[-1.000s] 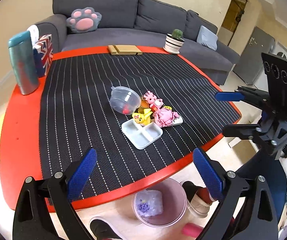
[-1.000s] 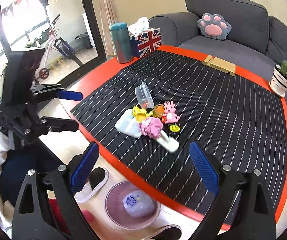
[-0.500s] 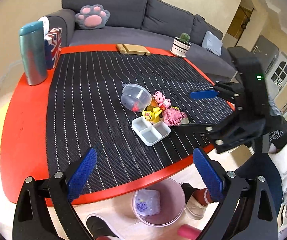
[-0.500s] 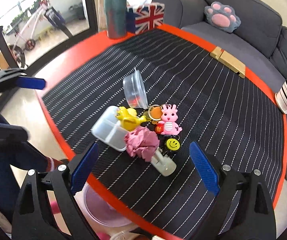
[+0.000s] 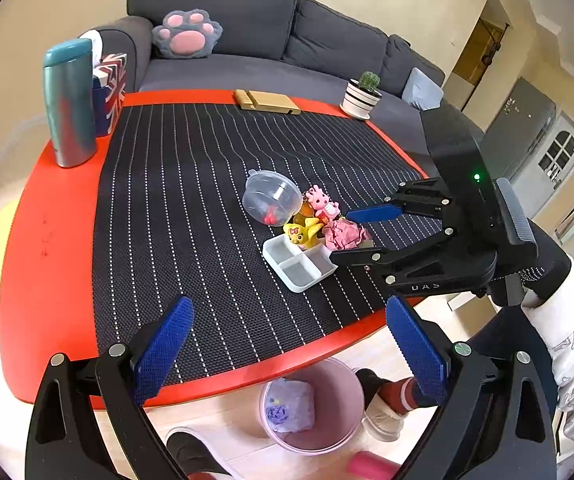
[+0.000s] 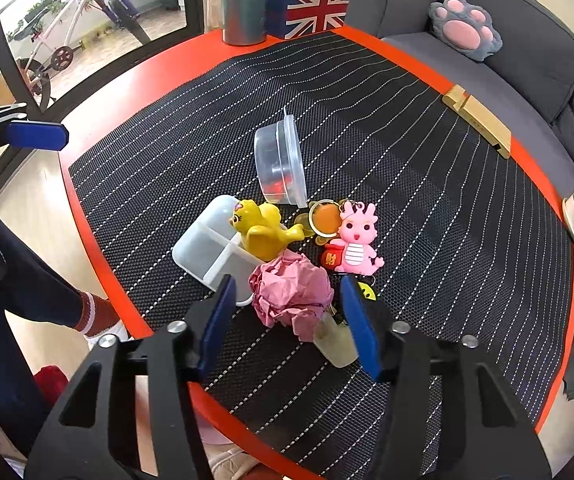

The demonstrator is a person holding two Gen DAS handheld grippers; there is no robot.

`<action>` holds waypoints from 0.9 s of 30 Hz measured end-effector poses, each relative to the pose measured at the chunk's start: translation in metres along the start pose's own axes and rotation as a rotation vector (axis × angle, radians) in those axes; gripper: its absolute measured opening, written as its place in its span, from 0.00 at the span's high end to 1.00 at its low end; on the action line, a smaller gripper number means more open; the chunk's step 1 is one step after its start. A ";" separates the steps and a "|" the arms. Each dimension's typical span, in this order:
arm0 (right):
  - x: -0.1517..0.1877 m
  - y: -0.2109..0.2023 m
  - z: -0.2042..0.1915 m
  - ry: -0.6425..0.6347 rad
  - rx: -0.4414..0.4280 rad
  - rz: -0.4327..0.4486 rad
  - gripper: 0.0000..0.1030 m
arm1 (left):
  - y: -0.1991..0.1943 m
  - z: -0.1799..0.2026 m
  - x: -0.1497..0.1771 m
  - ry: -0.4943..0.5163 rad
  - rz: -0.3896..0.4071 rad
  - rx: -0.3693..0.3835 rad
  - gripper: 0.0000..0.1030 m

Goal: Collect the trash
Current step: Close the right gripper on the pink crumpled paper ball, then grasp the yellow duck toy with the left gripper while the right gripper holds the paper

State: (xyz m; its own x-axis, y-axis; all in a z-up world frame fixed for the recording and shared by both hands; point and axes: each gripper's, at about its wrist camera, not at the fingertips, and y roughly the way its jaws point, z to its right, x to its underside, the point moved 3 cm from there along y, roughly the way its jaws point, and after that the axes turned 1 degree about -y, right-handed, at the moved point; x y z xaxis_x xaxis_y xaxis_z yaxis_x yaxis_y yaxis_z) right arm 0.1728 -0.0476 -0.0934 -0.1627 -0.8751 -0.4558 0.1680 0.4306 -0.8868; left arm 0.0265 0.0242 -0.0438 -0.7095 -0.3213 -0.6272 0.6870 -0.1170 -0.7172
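A crumpled pink paper ball point(image 6: 291, 294) lies on the striped black mat beside a white divided tray point(image 6: 207, 248) and a yellow duck toy point(image 6: 263, 228). My right gripper point(image 6: 287, 284) points steeply down with a blue pad on each side of the ball. Its jaws are closing, and a thin gap still shows on both sides. In the left wrist view the ball point(image 5: 347, 232) sits between the right gripper's fingers point(image 5: 375, 213). My left gripper point(image 5: 289, 312) hangs open and empty over the table's near edge, above a pink bin point(image 5: 353, 388) on the floor.
A clear tub point(image 6: 279, 168) lies on its side behind the duck, with a pink dragon keychain point(image 6: 355, 236) and a small pale cup point(image 6: 335, 344) close to the ball. A teal flask point(image 5: 69, 104), flag tissue box point(image 6: 311, 4), wooden block point(image 5: 267, 100) and cactus pot point(image 5: 361, 94) stand at the far rim.
My right gripper swung in over the pile, came down around the pink paper ball, and its jaws narrowed. The left gripper has stayed about where it was.
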 end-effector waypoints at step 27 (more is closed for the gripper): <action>0.016 -0.052 0.051 0.184 0.006 0.169 0.64 | 0.027 0.016 -0.038 0.010 -0.061 -0.030 0.09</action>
State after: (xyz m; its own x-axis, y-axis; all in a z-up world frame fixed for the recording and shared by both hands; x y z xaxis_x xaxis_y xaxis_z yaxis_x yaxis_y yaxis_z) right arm 0.2114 -0.0955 -0.0509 -0.3059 -0.7359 -0.6040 0.2133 0.5653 -0.7968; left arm 0.0742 0.0187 -0.0344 -0.7516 -0.3053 -0.5847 0.6375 -0.1083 -0.7628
